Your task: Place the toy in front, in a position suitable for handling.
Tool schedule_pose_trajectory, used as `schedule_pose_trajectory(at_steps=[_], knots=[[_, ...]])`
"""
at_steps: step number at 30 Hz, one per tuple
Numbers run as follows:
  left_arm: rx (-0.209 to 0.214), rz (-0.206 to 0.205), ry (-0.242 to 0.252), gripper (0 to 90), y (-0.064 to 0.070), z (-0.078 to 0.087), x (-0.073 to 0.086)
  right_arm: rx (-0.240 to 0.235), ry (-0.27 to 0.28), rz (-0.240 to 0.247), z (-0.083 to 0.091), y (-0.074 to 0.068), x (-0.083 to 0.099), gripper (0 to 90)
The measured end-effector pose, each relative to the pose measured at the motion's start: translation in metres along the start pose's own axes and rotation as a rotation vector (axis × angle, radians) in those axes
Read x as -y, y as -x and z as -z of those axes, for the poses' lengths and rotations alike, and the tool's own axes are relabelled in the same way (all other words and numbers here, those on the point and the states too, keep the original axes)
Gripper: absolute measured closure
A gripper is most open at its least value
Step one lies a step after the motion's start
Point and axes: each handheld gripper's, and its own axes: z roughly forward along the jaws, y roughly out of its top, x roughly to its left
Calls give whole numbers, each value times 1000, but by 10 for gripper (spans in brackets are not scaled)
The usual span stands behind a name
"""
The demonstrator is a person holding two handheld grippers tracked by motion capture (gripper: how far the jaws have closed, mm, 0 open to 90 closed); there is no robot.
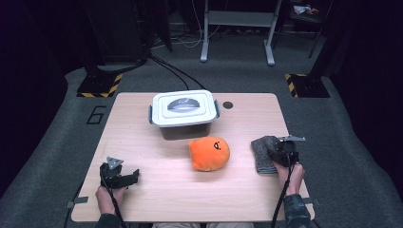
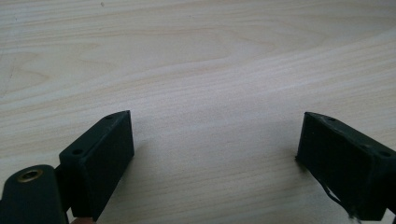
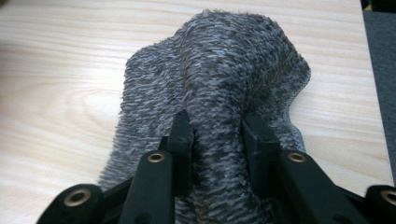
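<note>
Right gripper (image 3: 217,135) squeezing a fold of the fuzzy grey cloth (image 3: 224,79), black jaws pinched on both sides of the raised ridge. Cloth lying on the wooden table (image 1: 157,190), close to the right edge, with the held end bunched up and the rest spread flat. Same cloth (image 1: 263,153) seen from above just right of the orange plush toy (image 1: 209,153), near but not touching. Left gripper (image 2: 215,140) held wide open over bare wood, nothing between its jaws. From above, left gripper (image 1: 135,175) low at the near left part of the table, well apart from the toy. White lidded box (image 1: 184,111) behind the toy, lid shut, grey handle on top.
</note>
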Motion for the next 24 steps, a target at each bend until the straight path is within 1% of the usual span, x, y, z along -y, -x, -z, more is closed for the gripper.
schedule_pose_trajectory(at_steps=[1,2,3,4,5,6,7,8,11,13,14,16,17,18,19,21,22,24], knots=[[0,0,0,103,0,0,0,3,-6,-9,-3,1,1,645],[-1,-1,1,103,0,0,0,14,-3,0,-5,3,1,628],[-1,-1,1,103,0,0,0,20,-5,-4,-6,3,2,606],[-1,-3,3,103,0,0,0,25,-11,-11,-8,3,3,555],[-1,-1,1,103,0,0,0,30,-15,-7,-10,4,3,503],[0,-1,0,104,0,0,0,31,-20,-16,-11,5,4,436],[0,-3,2,104,0,0,0,31,-13,-12,-12,7,5,339],[1,0,1,103,0,0,0,42,-16,-25,-11,7,5,269],[0,-3,2,103,0,0,0,29,26,-23,-1,9,7,171],[0,-3,3,103,0,0,0,15,39,-7,9,10,10,141],[0,-2,1,103,0,0,0,5,47,-11,13,9,12,131],[0,-1,0,103,0,0,0,-13,60,1,22,9,21,102],[1,-3,3,103,0,0,0,-17,55,6,26,8,26,88],[2,-2,2,103,0,0,0,-14,63,14,29,8,32,78],[2,-1,1,103,0,0,0,-22,63,16,32,8,37,67],[2,-4,3,103,0,0,0,-17,67,29,38,7,48,53],[3,-5,3,103,0,0,0,-18,67,43,40,7,52,44],[2,-3,1,103,0,0,0,-27,72,34,44,7,60,38]])
